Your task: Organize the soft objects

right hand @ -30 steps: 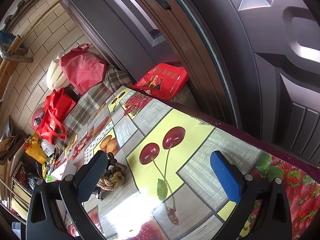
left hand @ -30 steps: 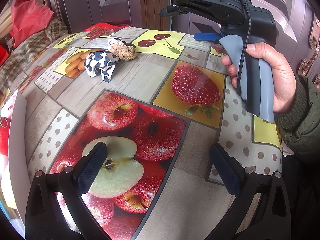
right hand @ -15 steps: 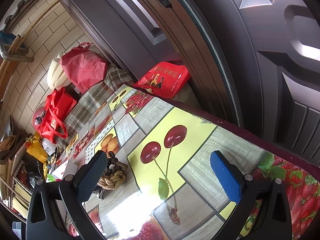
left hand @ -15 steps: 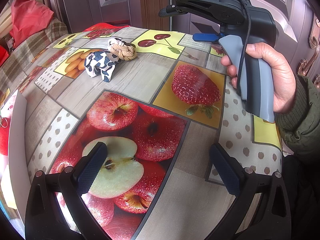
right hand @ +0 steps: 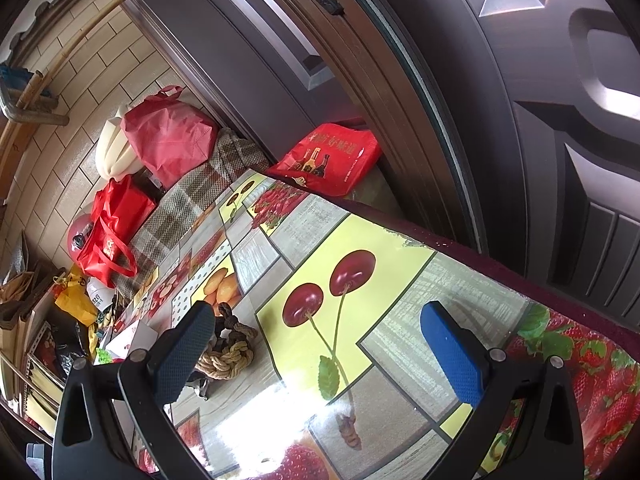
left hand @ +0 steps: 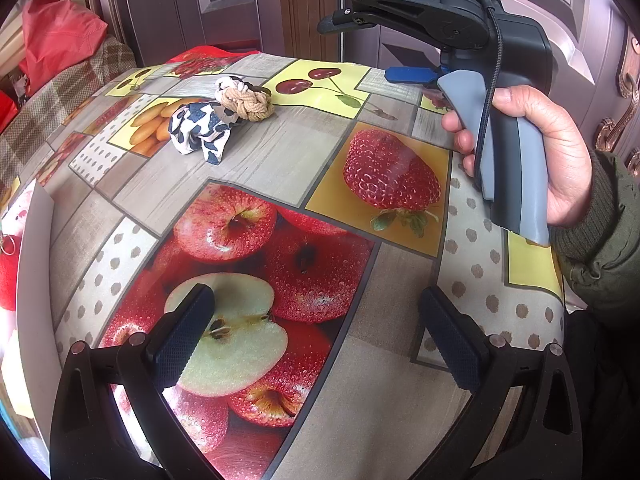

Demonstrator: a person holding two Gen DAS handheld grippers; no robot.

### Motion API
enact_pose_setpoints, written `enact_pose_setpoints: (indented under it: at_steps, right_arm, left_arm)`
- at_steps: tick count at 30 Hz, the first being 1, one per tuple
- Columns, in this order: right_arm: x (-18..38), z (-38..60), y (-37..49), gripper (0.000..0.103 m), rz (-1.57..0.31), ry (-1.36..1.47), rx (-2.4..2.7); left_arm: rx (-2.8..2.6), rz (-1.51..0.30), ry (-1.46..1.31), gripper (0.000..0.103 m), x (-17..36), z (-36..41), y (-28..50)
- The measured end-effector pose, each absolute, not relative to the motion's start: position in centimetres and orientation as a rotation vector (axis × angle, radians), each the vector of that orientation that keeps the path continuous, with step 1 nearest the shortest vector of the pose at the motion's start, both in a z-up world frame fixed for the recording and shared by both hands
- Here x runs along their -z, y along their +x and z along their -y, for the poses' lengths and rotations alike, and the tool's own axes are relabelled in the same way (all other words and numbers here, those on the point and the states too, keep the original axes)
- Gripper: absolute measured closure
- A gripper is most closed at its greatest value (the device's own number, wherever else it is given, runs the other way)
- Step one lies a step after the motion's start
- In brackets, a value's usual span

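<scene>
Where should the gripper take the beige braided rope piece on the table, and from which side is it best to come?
Probably from above, across the bunched braid of the beige rope piece. It lies flat and touches the black-and-white cloth on one side, so close the fingers along the free sides, away from the cloth.

both wrist views overlook table [left hand: 280, 168] (shared)

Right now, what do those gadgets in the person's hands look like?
Both are black plastic tools with two textured pads at the front. The right gripper has a grey handle, a black cable, white "DAS" lettering and one bright blue pad. The left gripper has dark pads. The sleeve is olive green with a ribbed cuff.
</scene>
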State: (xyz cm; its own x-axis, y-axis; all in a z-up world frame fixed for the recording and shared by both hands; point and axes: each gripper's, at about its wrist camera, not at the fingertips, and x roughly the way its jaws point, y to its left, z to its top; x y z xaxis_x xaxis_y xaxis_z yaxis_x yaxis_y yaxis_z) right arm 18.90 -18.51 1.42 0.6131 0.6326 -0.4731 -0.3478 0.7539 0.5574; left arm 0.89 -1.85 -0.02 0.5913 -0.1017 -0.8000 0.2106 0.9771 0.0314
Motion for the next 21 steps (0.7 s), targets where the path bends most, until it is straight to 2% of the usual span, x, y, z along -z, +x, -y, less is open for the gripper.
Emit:
enact_pose_setpoints:
  at_steps: [7,11,15,21]
  right_arm:
    - [-1.4,17.9,19.0,0.0,-0.714,0.43,-0.623]
    - [-2.0,14.6,18.9,0.0,-0.752,0.291,-0.778]
    - [-2.8,10.8,18.2,0.0,-0.744,0.094,-0.864]
    - [-1.3,6.7,20.6,0.004,-0.867,0.094,-0.911]
  left_arm:
    - [0.173,-0.923,0.12,0.001,0.1,2.0,1.2]
    - [0.136,-0.919,0.096,0.001,-0.1,1.7,1.8]
    - [0.038,-0.783,0.023,0.001,-2.5,-0.8,1.0]
    - [-0.037,-0.74,-0.06,0.001,-5.1,-4.4,2.4]
